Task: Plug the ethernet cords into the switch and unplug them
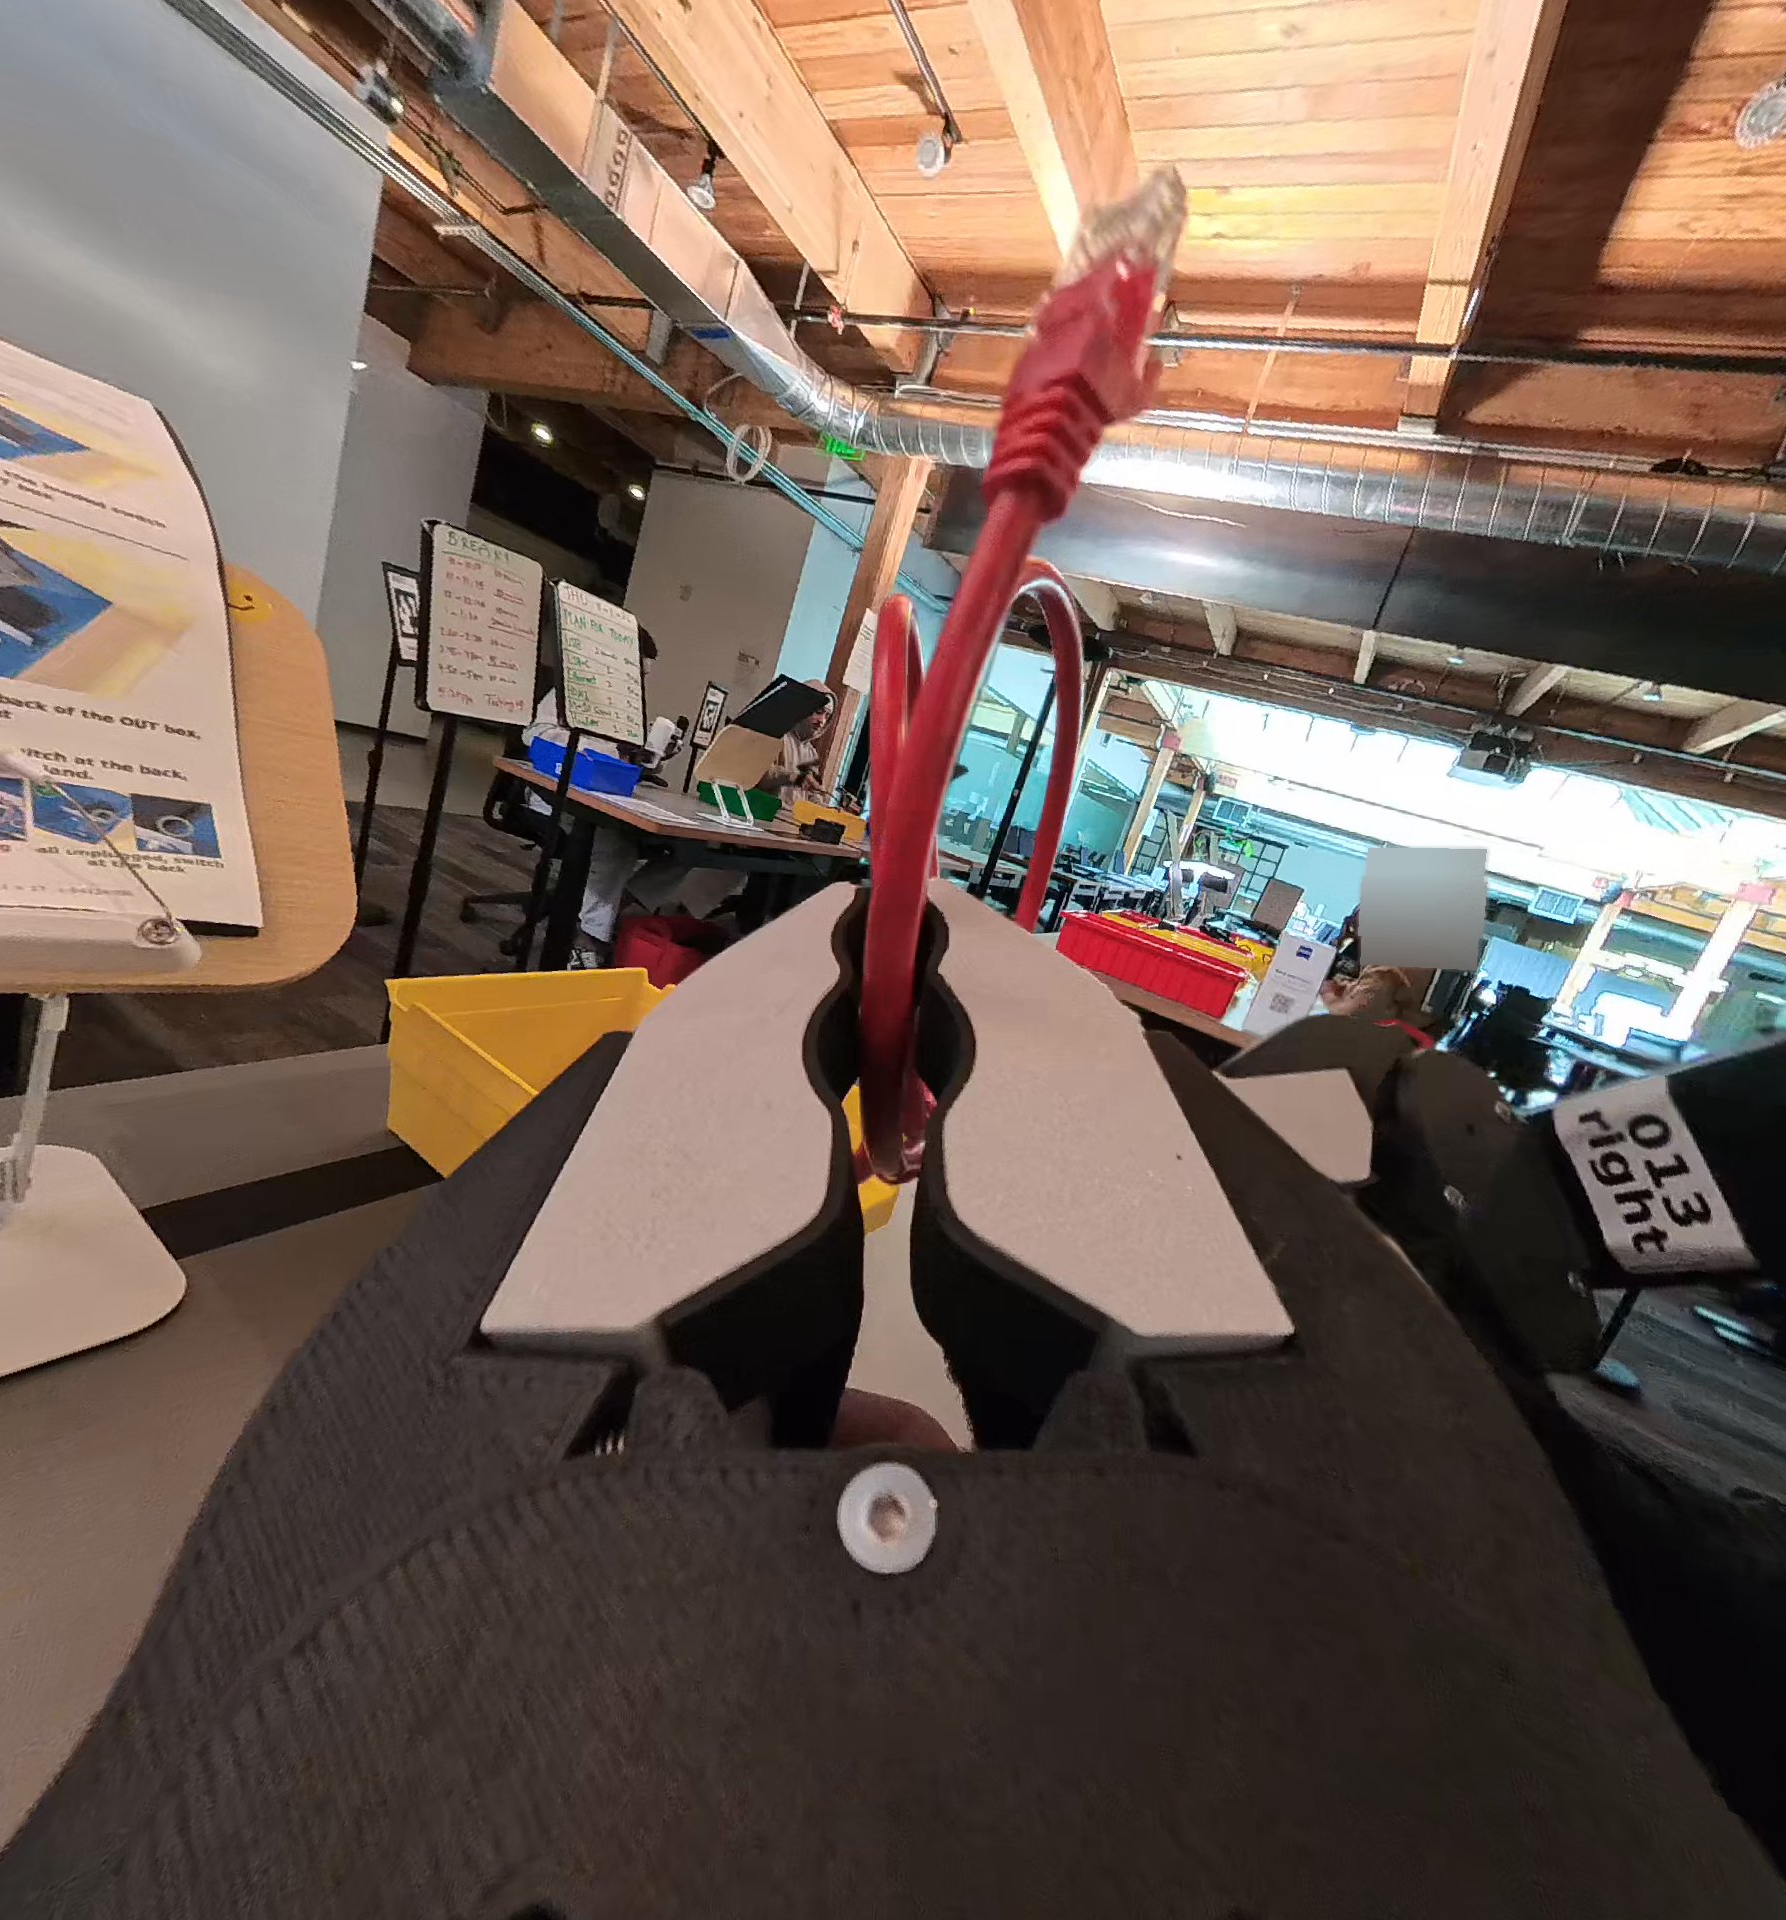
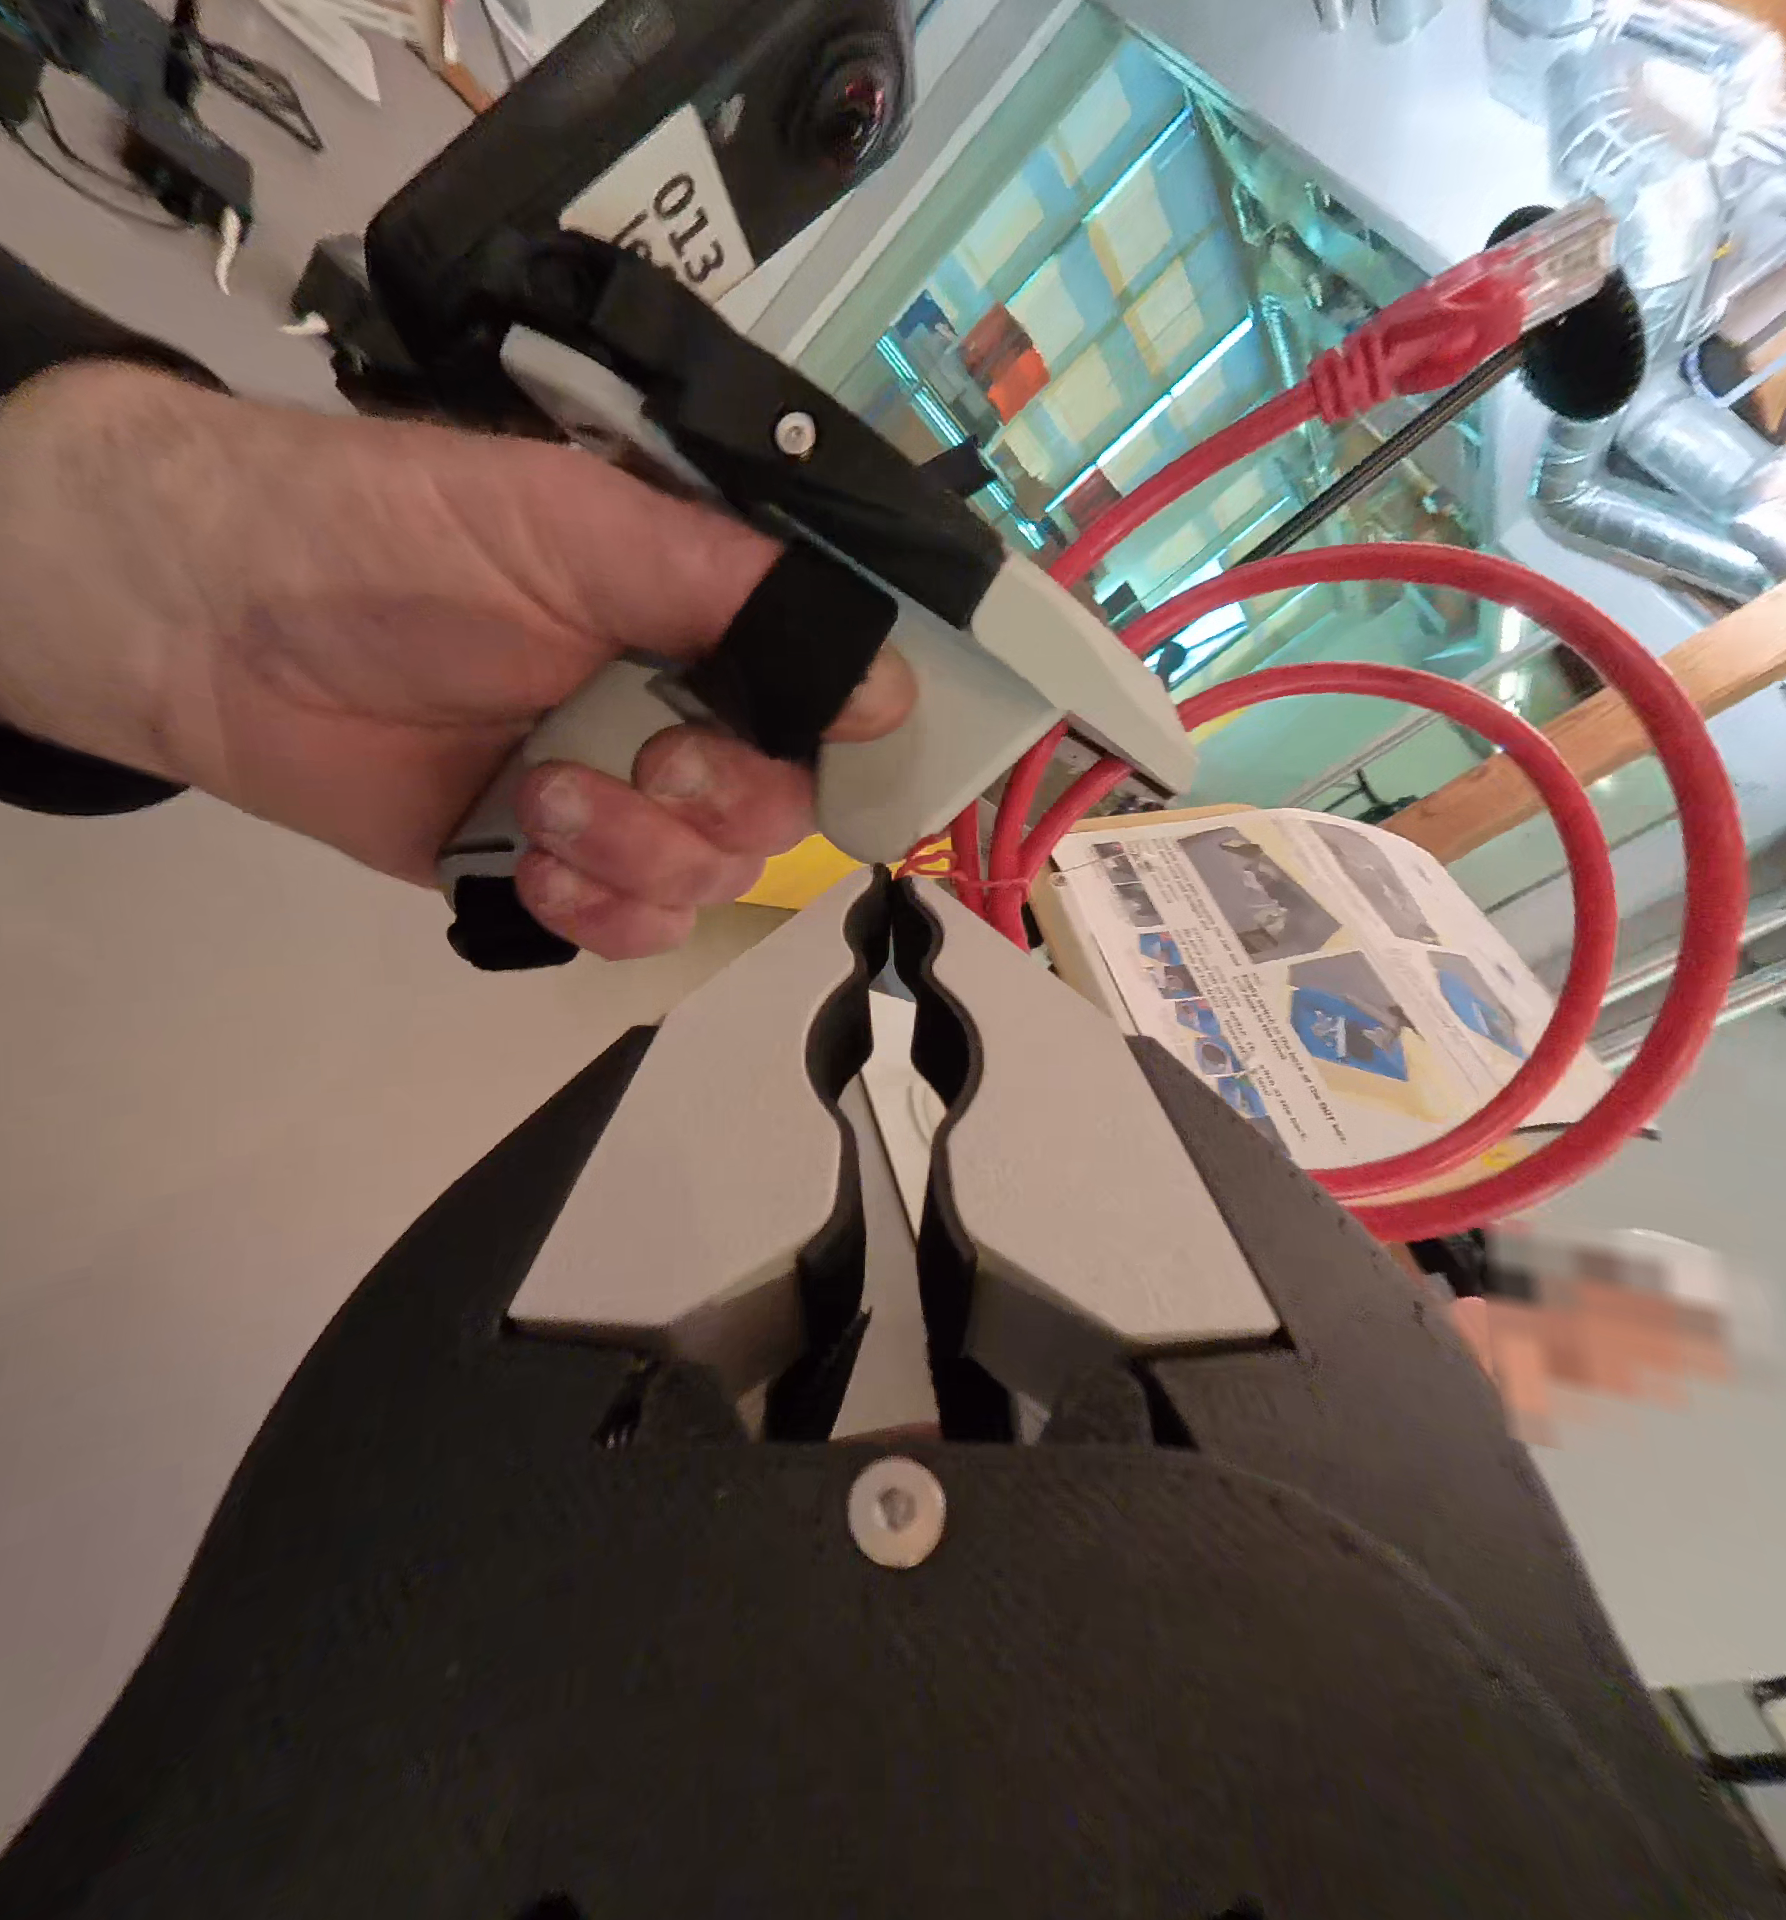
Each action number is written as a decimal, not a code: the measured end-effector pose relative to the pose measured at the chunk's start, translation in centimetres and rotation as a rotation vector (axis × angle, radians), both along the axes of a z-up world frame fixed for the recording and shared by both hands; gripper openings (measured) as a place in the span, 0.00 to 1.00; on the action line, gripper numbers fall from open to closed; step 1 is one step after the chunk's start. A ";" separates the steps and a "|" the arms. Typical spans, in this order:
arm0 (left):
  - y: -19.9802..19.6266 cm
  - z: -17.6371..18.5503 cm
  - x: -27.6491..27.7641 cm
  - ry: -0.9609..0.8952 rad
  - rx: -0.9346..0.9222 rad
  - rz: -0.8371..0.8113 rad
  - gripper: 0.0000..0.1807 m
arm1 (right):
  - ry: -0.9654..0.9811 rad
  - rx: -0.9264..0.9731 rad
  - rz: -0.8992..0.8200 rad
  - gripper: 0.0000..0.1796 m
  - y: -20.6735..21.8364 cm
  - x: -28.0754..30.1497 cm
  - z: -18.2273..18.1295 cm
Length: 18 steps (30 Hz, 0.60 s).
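A coiled red ethernet cord (image 1: pixel 894 831) stands up between the fingers of my left gripper (image 1: pixel 889 914), which is shut on the coil. Its clear-tipped red plug (image 1: pixel 1107 312) points up, free in the air. In the right wrist view the coil (image 2: pixel 1689 831) loops to the right of the left gripper (image 2: pixel 1128 748), which a hand (image 2: pixel 297 603) holds. The plug (image 2: pixel 1491 301) sticks out at the upper right. My right gripper (image 2: pixel 889 894) has its tips closed on the end of a thin red twist tie (image 2: pixel 930 864) that binds the coil. No switch is clearly in view.
An instruction sheet on a white stand (image 1: pixel 68 644) is at the left, also in the right wrist view (image 2: pixel 1336 956). A yellow bin (image 1: pixel 494 1049) sits on the grey table (image 1: pixel 89 1558) behind the gripper. Small black boxes with cables (image 2: pixel 188 166) lie on the table. Across from one pair of fingers to the other is roughly 6 cm.
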<state>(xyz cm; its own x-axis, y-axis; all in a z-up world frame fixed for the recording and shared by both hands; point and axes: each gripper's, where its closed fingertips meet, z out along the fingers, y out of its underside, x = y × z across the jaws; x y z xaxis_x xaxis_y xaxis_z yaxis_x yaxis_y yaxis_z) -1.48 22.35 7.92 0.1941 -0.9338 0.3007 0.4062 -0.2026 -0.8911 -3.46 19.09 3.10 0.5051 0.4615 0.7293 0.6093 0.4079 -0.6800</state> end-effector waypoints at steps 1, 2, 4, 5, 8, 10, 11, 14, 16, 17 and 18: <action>0.0 0.0 0.0 0.005 0.008 0.004 0.03 | -0.022 0.008 -0.008 0.00 0.1 -0.1 -0.3; 0.0 0.0 -0.1 0.004 0.008 0.005 0.03 | -0.053 0.006 -0.015 0.00 0.2 -0.2 -0.6; -0.2 0.1 0.1 0.006 0.011 -0.004 0.02 | -0.146 0.006 -0.040 0.00 0.5 -0.2 -1.7; -0.4 0.1 0.2 0.012 0.018 -0.005 0.03 | -0.187 0.005 -0.057 0.00 0.7 -0.2 -2.4; -0.1 0.2 0.0 0.015 0.020 0.010 0.03 | -0.242 -0.018 -0.090 0.00 1.3 0.3 -3.7; 0.9 0.6 -0.9 -0.003 0.001 0.027 0.03 | -0.266 -0.022 -0.112 0.00 1.7 1.2 -4.0; 1.5 1.0 -1.5 -0.020 -0.005 0.045 0.03 | -0.262 -0.033 -0.115 0.00 1.8 1.6 -4.0; 2.8 1.9 -3.1 -0.049 -0.015 0.073 0.03 | -0.236 -0.047 -0.103 0.00 1.6 2.4 -3.3; 3.5 2.0 -3.7 -0.056 -0.009 0.091 0.03 | -0.207 -0.034 -0.093 0.00 1.2 2.7 -2.2; 3.9 2.0 -4.0 -0.065 -0.016 0.101 0.03 | -0.192 -0.025 -0.096 0.00 1.1 2.9 -1.6; 4.2 1.9 -4.1 -0.067 -0.024 0.102 0.03 | -0.170 -0.022 -0.093 0.00 0.9 3.0 -1.0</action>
